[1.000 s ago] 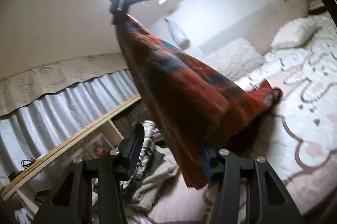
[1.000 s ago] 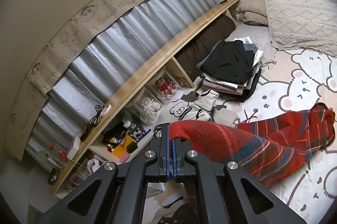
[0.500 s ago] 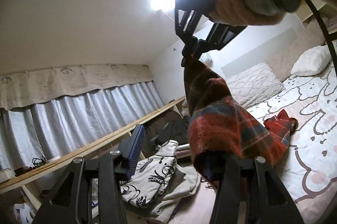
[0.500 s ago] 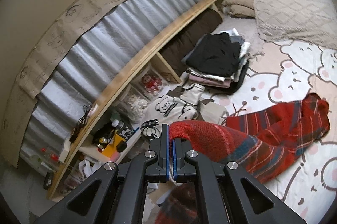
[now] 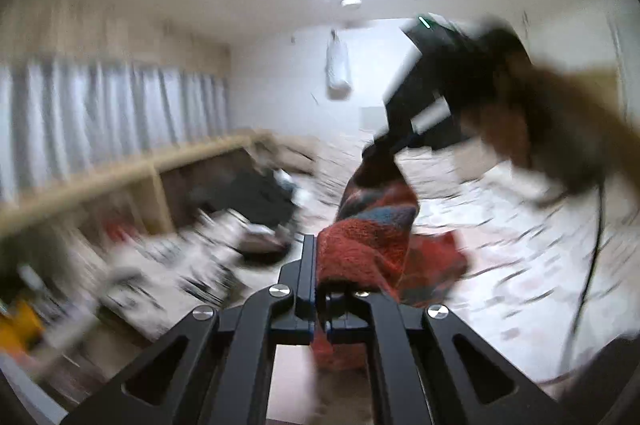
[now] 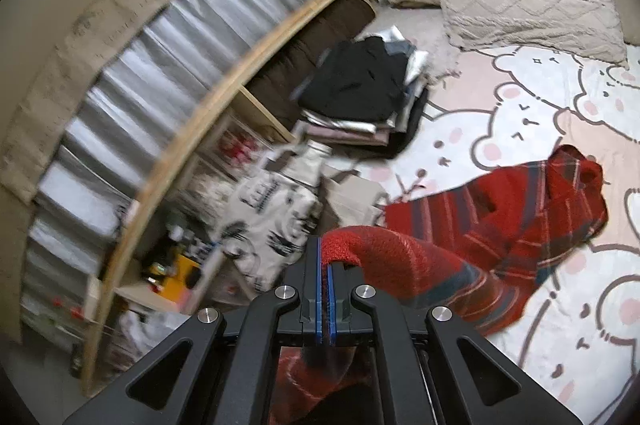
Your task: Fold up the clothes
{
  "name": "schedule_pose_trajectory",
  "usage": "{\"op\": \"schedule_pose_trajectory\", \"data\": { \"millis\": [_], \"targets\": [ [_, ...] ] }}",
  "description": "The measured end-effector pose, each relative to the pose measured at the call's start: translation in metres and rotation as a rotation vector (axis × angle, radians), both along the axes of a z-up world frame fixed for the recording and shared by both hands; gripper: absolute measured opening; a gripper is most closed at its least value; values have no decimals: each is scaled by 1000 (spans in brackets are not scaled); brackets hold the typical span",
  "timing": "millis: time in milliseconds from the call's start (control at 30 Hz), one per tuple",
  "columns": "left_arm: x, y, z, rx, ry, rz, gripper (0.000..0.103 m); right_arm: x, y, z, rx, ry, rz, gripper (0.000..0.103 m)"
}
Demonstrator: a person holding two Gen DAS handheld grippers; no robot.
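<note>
My left gripper (image 5: 322,265): jaws pinched tight on red plaid woolly garment (image 5: 368,249). My right gripper (image 6: 325,257): jaws clamped on another edge of it, garment (image 6: 516,221) trailing down onto cartoon-bear bedsheet (image 6: 520,113). Folded clothes stack (image 6: 360,93) beside wooden shelf (image 6: 224,97).

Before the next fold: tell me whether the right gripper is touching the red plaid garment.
Touching. The right wrist view shows the right gripper shut on a rolled edge of the red plaid garment, which drapes from the closed jaws down to the bedsheet.
</note>
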State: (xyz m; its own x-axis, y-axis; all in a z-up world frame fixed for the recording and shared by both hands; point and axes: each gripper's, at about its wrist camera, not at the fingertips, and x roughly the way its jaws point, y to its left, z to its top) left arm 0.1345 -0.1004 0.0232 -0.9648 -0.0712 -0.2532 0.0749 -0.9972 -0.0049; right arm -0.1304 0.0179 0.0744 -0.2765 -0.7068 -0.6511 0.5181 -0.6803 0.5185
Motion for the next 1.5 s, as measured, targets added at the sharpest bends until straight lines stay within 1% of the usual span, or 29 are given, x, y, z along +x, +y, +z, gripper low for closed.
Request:
{"op": "schedule_pose_trajectory", "data": {
  "millis": [67, 133, 167, 233, 300, 333, 367, 400, 433, 500, 533, 733, 833, 933, 1000, 1033, 1067, 1100, 1133, 1233, 1333, 1367, 1400, 1500],
  "targets": [
    [-8, -21, 4, 122, -24, -32, 3, -1, -6, -13, 76, 49, 20, 2],
    [-15, -34, 8, 166, -39, -33, 3, 0, -12, -30, 153, 109, 51, 2],
    [-19, -39, 9, 176, -47, -28, 3, 0, -15, -39, 192, 140, 67, 2],
    [-29, -47, 11, 169, -64, -12, 3, -2, -13, -57, 215, 152, 88, 3],
    [-39, -54, 11, 141, -80, 16, 3, -4, -10, -76, 230, 156, 107, 8],
    [-46, -57, 10, 125, -87, 31, 3, -3, -6, -85, 234, 153, 107, 23],
    [-54, -61, 8, 117, -97, 41, 3, -1, -1, -93, 235, 150, 104, 46],
    [-60, -64, 6, 115, -105, 50, 3, 2, 3, -99, 236, 152, 102, 56],
    [-66, -67, 3, 116, -113, 59, 3, 6, 7, -105, 237, 157, 99, 63],
    [-76, -74, -2, 117, -125, 74, 3, 26, 16, -115, 277, 243, 57, 63],
    [-81, -77, -5, 123, -130, 79, 3, 38, 18, -123, 284, 266, 44, 63],
    [-96, -95, -17, 175, -146, 99, 3, 103, 26, -175, 285, 339, -15, 63],
    [-97, -100, -22, 192, -152, 103, 3, 118, 12, -203, 246, 280, 4, 63],
    [-96, -104, -24, 198, -156, 107, 3, 119, -12, -229, 264, 242, 17, 62],
    [-94, -108, -24, 194, -159, 109, 3, 113, -21, -240, 277, 223, 6, 45],
    [-94, -109, -24, 186, -160, 111, 3, 109, -24, -243, 281, 213, -1, 29],
    [-93, -110, -24, 174, -159, 115, 3, 105, -24, -244, 300, 215, -6, 18],
    [-92, -111, -24, 163, -158, 119, 3, 102, -24, -245, 326, 221, -12, 13],
    [-91, -112, -24, 151, -158, 122, 3, 99, -23, -245, 352, 227, -18, 4],
    [-89, -116, -21, 119, -148, 134, 3, 94, -7, -228, 494, 373, -82, 3],
    [-85, -121, -9, 87, -108, 142, 3, 86, 30, -193, 695, 587, -226, 2],
    [-83, -122, -4, 83, -95, 141, 3, 83, 42, -183, 747, 639, -269, 2],
    [-80, -123, 2, 85, -78, 132, 3, 79, 61, -167, 812, 701, -332, 2],
    [-66, -120, 24, 84, -10, 82, 3, 72, 116, -115, 923, 802, -507, 2]
  ]
}}
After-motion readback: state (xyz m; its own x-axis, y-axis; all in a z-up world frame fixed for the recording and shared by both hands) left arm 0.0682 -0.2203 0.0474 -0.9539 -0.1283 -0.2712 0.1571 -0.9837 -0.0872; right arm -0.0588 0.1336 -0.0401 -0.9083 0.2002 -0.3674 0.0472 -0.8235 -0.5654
